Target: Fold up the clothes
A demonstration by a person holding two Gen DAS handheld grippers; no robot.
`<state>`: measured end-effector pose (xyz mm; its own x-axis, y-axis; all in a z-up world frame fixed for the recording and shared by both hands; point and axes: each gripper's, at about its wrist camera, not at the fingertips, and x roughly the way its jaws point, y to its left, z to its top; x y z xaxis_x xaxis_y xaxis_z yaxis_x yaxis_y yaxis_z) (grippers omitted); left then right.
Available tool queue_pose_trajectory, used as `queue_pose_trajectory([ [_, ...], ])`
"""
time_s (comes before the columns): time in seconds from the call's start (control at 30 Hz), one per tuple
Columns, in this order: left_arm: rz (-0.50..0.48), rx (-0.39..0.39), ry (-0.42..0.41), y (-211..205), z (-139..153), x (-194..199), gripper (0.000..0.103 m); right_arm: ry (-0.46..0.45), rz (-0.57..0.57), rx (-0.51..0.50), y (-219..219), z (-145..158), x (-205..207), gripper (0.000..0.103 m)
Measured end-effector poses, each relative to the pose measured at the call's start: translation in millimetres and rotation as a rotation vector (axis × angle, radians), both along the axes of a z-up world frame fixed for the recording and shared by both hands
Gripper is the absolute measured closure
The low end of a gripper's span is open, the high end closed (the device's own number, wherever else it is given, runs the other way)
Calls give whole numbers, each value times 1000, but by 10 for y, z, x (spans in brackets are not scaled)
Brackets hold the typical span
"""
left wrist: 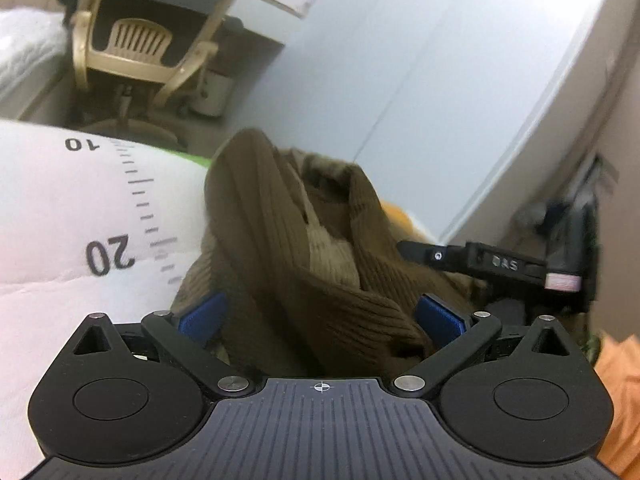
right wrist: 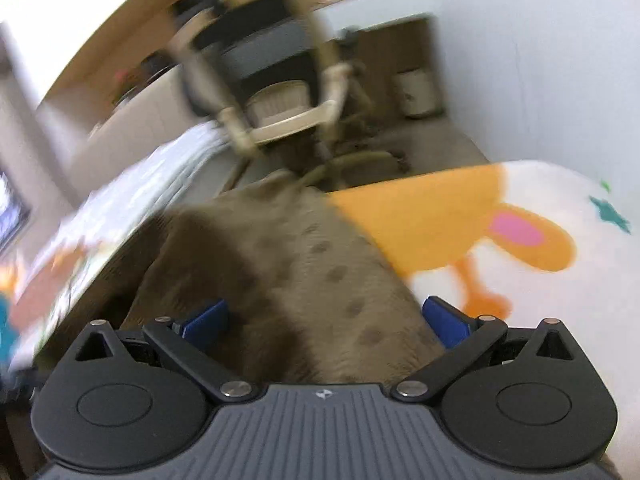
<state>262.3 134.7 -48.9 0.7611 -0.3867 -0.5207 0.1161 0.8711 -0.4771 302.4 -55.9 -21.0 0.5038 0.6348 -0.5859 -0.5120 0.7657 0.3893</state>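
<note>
A brown ribbed garment (left wrist: 256,208) with a lighter tan inside is bunched up in a heap on a white mat (left wrist: 60,208) printed with ruler marks. My left gripper (left wrist: 320,316) is open, its blue pads (left wrist: 202,314) wide apart on either side of the heap. In the left wrist view, my right gripper (left wrist: 500,264) comes in from the right, one black finger touching the garment's far side. The right wrist view is blurred: the brown garment (right wrist: 288,248) shows darker dots and lies between the wide-apart pads (right wrist: 446,320) of the open right gripper (right wrist: 326,318).
The mat (right wrist: 440,220) has an orange and pink cartoon print. Beyond it stand a cream swivel chair (left wrist: 136,48) (right wrist: 288,112) and a small pale bin (left wrist: 212,96) (right wrist: 418,94) by a white wall. White bedding (left wrist: 24,48) lies left; orange cloth (left wrist: 620,400) lies lower right.
</note>
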Motion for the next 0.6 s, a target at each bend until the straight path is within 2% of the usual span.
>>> queue_pose_trajectory([
  [0.07, -22, 2, 48, -16, -4, -106, 0, 42, 90, 43, 49, 18, -276, 0],
  [0.2, -108, -80, 119, -31, -73, -594, 0, 94, 212, 85, 36, 42, -901, 0],
  [0.3, -177, -59, 158, -143, -94, -1046, 0, 86, 303, 77, -52, 84, -1420, 0],
  [0.4, -213, -49, 196, -247, -163, -1401, 0, 72, 366, 42, -163, 137, -1759, 0],
  [0.53, -234, -86, 224, -335, -110, -1706, 0, -1, 328, -64, -338, 272, -1971, 0],
  [0.6, -199, -103, 219, -294, -13, -1729, 0, -59, 231, -87, -480, 443, -2026, 0],
])
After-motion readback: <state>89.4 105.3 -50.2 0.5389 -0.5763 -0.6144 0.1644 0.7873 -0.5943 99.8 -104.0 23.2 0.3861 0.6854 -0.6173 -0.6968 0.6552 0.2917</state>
